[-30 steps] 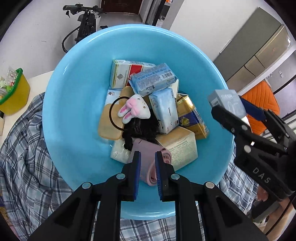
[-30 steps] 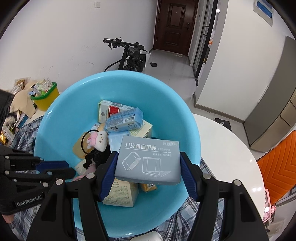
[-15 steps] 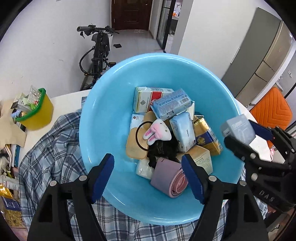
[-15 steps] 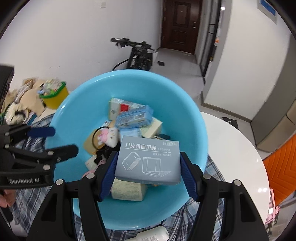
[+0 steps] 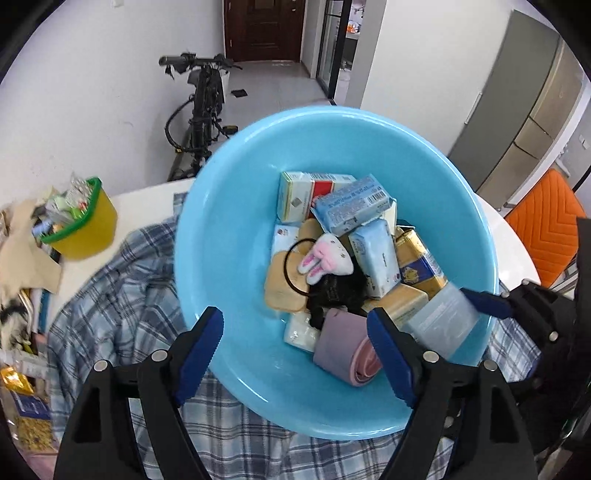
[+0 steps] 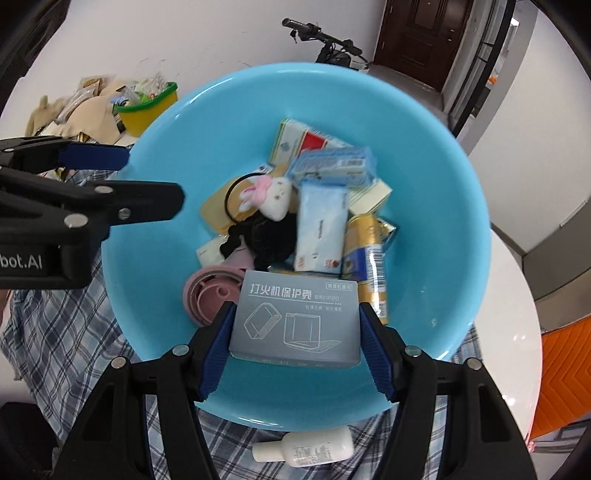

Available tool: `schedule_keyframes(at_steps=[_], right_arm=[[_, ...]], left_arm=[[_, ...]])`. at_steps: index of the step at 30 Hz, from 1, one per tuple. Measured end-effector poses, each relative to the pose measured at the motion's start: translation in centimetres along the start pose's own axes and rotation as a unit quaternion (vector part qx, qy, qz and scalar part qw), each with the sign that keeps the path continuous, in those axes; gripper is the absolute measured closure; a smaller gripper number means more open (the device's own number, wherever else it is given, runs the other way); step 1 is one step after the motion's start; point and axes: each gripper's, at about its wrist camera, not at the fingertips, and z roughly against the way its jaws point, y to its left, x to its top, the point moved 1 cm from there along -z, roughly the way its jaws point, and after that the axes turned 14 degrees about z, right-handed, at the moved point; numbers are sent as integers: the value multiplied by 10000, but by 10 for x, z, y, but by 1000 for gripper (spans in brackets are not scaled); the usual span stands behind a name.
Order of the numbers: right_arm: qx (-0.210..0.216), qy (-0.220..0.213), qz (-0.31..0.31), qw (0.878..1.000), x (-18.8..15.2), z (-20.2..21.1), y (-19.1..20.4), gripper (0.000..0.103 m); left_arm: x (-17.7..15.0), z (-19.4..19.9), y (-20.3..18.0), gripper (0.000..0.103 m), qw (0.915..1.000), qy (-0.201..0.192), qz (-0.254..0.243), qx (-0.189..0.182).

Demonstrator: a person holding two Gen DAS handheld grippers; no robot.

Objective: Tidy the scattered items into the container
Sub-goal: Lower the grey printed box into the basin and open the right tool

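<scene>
Here we hold the grey box clenched in our right claw low over the basin, so it can drop onto the pile, while our left claw hangs open and empty, clear of it.

White walls, dark door, orange chair, grey cabinet.

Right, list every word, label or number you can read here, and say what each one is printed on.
"打火机保护壳": grey box held in the right tongs.
"bot.AI": body of the left tongs, start cut off at the frame edge.
Smaller print on the grey box: too small to read.
Print on the packs in the blue basin and on the white bottle: blurred, unreadable.
</scene>
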Motion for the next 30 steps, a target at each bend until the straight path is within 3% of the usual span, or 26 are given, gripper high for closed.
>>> schedule_keyframes(at_steps=[3,8,14,17,18,23,26,28,30], right_arm=[[36,41,14,10000,-3,-4,3,40],[-12,86,43,10000,-6,-8,3,39],[-65,27,59,10000,-5,-6,3,38],[-144,12,85,9999,-4,-4,3,30],[-182,-44,76,9998,-4,-2,2,25],[-227,-573,-145,9980,-7,18,-1,22],[-343,-842,-404,9950,-18,32,1,20],[-357,-1166,-626,9906,-33,46,7,20],[-359,-1482,-851,9846,-51,61,13,19]], left_arm=[[-3,-5,1,21,9996,148,140,-185],[-6,-9,0,21,9999,156,17,-33],[-8,-13,4,21,9997,185,126,-141],[-10,-15,2,21,9999,143,17,-87],[-10,-13,1,21,10000,63,-31,-31],[-11,6,-2,21,9987,-466,-200,47],[-13,27,2,21,9961,-842,-220,-121],[-26,44,11,21,9922,-1195,-105,-349],[-42,56,14,18,9875,-1531,-185,-335]])
